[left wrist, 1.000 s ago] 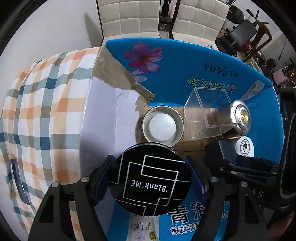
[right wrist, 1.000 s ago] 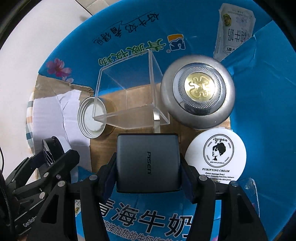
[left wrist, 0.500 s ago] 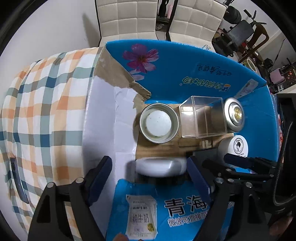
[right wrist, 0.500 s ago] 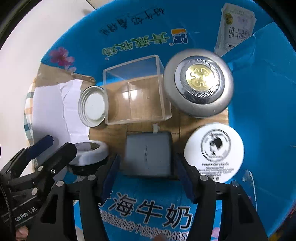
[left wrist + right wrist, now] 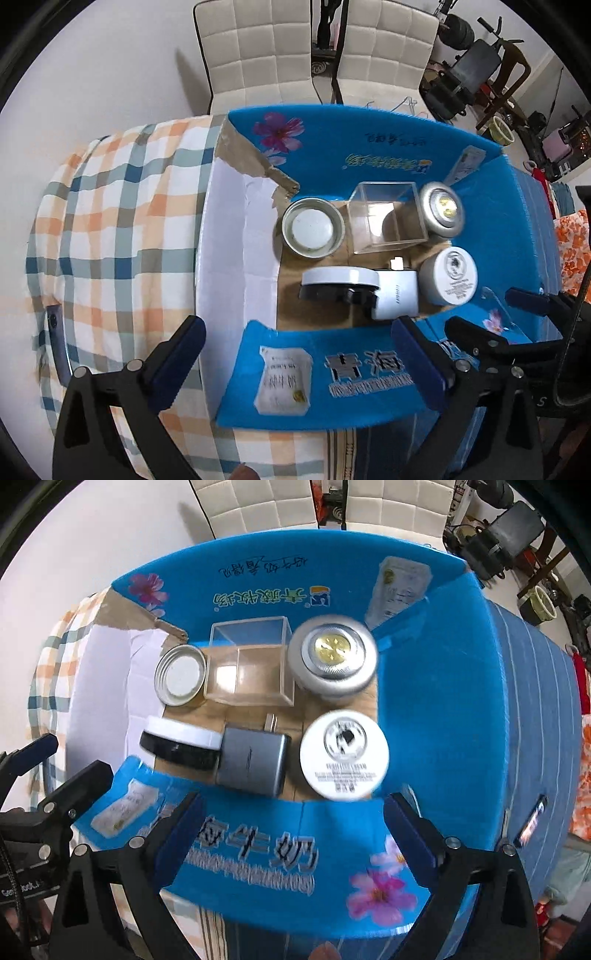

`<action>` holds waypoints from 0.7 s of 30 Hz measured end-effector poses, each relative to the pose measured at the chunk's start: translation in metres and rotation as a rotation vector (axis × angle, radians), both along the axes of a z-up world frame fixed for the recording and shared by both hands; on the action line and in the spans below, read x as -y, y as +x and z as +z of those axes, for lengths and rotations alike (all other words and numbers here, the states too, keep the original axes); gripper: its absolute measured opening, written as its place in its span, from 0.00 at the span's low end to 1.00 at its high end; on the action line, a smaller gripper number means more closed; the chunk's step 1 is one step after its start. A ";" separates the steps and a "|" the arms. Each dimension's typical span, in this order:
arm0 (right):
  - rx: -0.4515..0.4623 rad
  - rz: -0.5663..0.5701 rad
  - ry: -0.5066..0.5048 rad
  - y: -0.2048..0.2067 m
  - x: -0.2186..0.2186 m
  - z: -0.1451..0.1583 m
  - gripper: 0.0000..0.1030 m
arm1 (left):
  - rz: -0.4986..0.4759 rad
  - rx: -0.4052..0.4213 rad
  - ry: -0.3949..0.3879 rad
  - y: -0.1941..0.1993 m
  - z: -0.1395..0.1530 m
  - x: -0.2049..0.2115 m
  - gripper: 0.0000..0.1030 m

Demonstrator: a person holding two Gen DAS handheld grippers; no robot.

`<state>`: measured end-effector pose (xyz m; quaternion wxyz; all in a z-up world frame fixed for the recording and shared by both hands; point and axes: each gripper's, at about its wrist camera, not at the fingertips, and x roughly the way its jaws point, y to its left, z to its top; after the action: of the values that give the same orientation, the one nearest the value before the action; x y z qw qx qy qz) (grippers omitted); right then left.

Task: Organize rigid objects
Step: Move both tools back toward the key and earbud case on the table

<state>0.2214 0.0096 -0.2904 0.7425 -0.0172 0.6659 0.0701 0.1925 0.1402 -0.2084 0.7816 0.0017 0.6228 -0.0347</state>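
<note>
I have just released the compact (image 5: 338, 282) and charger (image 5: 253, 762) into the box (image 5: 369, 155); both hand-held grippers, left (image 5: 314, 363) and right (image 5: 291, 836), are opening, empty, at 6 o'clock.

- The left gripper (image 5: 295, 343) pointed steeply downward, its two black arms splaying out from the bottom of its own camera's view.
- Its jaws were opening and stood wide apart, with nothing between the blue pads (image 5: 177, 354).
- The right gripper (image 5: 291, 819) pointed straight down, its arms likewise spread across the bottom of its view.
- Its jaws were opening too, wide and with nothing between them; no pad (image 5: 406, 830) pressed on anything.
- Each gripper showed at the edge of the other's view: the right one at the right of the left wrist camera, the left one at the left of the right wrist camera.
</note>
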 end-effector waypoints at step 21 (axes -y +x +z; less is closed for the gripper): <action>0.187 0.004 0.098 -0.122 0.061 0.190 0.96 | 0.031 0.267 0.040 -0.088 0.152 0.033 1.00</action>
<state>0.0997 -0.0511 -0.1002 0.8013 0.0115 0.5894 0.1021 0.1044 0.1068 -0.0562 0.8577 0.0125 0.5140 -0.0098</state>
